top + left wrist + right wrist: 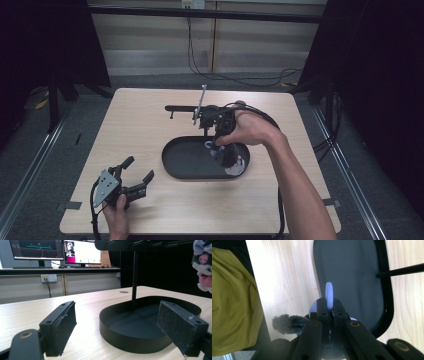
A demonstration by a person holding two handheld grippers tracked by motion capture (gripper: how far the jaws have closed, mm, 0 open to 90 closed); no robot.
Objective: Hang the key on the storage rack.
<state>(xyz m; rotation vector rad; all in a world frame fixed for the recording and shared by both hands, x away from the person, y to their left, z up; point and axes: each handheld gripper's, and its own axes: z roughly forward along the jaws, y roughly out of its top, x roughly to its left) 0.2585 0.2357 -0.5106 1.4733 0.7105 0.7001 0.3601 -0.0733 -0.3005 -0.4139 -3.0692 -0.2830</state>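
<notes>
Care with the hang is what this step seems to call for: the right gripper holds a small plush keychain toy by its pale ring, just above the black oval tray, and the likely aim is to get that ring onto the black stand that rises from the tray's far end. To do it well, the ring should be kept edge-on and clear of the jaws, so that an arm of the stand can pass through its opening; lifting the toy high enough first would keep its furry body from dragging on the tray's rim. A slow approach to the tip of the arm, then a small drop before letting go, looks the safest way.

In the right gripper view the jaws are pinched tight on the ring, which stands up between them, with grey fur of the toy showing beside and below. The toy hangs over the near right part of the tray, not touching its floor as far as can be told.

On the near left part of the table, the left gripper rests well apart from the tray, its jaws spread wide and holding nothing; its own view looks across the tray's wall to the stand's post.
</notes>
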